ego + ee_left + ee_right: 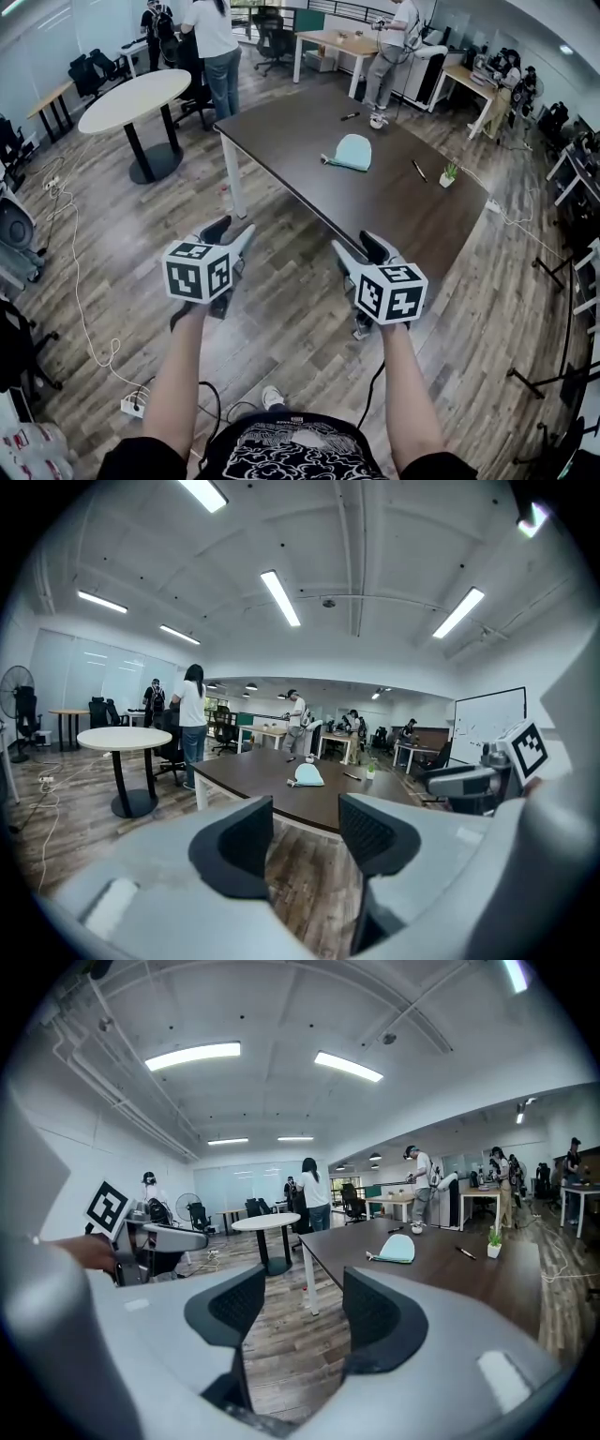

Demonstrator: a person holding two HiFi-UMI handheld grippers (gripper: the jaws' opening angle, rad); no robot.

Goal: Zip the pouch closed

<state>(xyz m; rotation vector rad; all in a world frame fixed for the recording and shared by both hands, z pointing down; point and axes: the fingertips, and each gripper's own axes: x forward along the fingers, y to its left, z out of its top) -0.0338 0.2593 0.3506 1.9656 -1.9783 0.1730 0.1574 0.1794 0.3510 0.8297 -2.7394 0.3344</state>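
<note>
The person stands short of the table, both arms held out over the plank floor. The left gripper [232, 232] has its jaws spread with only floor between them. The right gripper [360, 246] is the same, spread and empty. I'd judge they're held wide and pointed ahead so each can take an end of the pouch on arrival. The pouch [352, 152], pale blue, lies flat near the middle of the dark table [281, 127], well apart from both grippers, with a pen [419, 171] and small plant [449, 174] to its right. Its zip is too small to read: open or closed, I can't tell.
</note>
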